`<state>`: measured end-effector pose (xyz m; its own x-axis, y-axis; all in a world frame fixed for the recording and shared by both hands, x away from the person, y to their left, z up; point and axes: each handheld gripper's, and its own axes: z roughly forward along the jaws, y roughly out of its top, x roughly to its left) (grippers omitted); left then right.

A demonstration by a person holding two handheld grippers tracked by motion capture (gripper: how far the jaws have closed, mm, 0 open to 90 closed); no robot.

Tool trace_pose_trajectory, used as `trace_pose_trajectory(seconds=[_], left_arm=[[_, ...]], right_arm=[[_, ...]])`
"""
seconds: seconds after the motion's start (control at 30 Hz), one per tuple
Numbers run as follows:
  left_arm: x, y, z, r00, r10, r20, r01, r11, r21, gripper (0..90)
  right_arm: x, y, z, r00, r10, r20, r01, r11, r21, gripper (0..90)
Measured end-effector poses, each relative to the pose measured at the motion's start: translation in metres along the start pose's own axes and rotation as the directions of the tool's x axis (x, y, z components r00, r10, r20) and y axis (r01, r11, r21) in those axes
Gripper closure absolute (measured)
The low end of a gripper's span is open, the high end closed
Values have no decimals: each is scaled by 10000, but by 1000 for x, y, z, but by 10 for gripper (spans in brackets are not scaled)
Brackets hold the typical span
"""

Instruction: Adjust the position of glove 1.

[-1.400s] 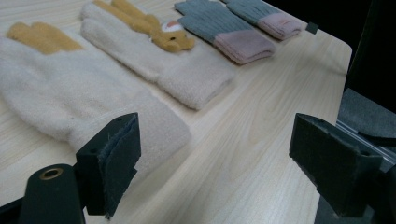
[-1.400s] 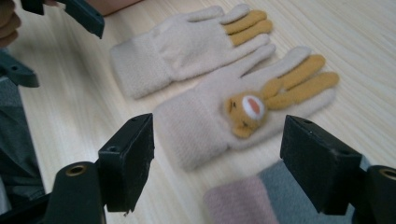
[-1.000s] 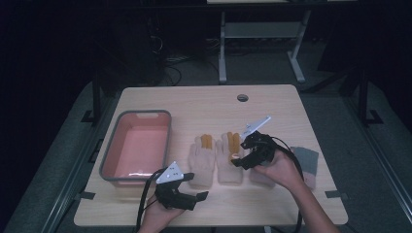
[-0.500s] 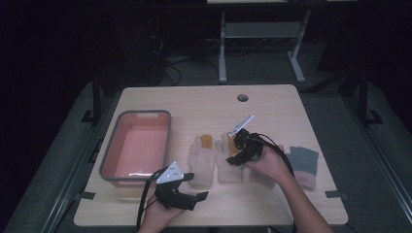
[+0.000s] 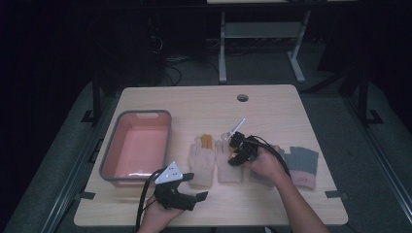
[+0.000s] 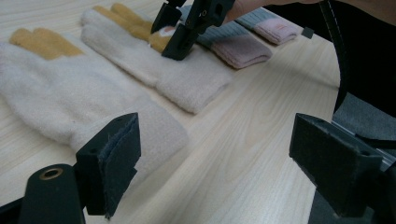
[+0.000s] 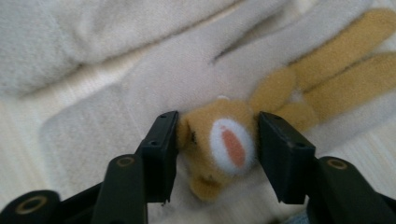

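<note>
Table [image 5: 204, 104] of pale wood carries everything, and the largest thing on it is a grey bin [image 5: 167, 127] at the left, its pink inside bare. To the right of the bin two cream gloves with mustard-yellow fingers lie flat side by side, cuffs toward the person: the left cream glove [image 5: 201, 162] and the right cream glove [image 5: 228, 167]. Further right, past the person's right hand, lie grey gloves with pink cuffs [image 5: 303, 165].

The right gripper [image 5: 235, 156] is down on the right cream glove, pointing toward its fingers. Its jaws have just been closing, and in the right gripper view they stand on either side of a small bear face [image 7: 219, 144], tan with a white muzzle and orange nose, on the back of that glove. The left pad touches the plush; whether the right pad presses on it cannot be told.

The left gripper [image 5: 197, 196] is held near the front edge of the table, below the left cream glove, jaws spread wide with nothing between them.
</note>
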<state>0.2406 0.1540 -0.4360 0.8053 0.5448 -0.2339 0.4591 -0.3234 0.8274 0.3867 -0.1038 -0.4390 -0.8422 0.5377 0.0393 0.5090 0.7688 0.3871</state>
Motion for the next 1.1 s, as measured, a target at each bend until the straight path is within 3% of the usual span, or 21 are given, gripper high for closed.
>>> trace_pose_trajectory(seconds=[0.47,1.1], left_arm=[[0,0,0,9999,-13,-149,13,10000,-19,168],[-2,1,-7,9991,-36,-416,21,9994,-359,168]], right_arm=[[1,-3,-12,9998,196,107,-192,9992,-342,614],[17,6,-56,9987,-373,357,406,9943,-983,629]])
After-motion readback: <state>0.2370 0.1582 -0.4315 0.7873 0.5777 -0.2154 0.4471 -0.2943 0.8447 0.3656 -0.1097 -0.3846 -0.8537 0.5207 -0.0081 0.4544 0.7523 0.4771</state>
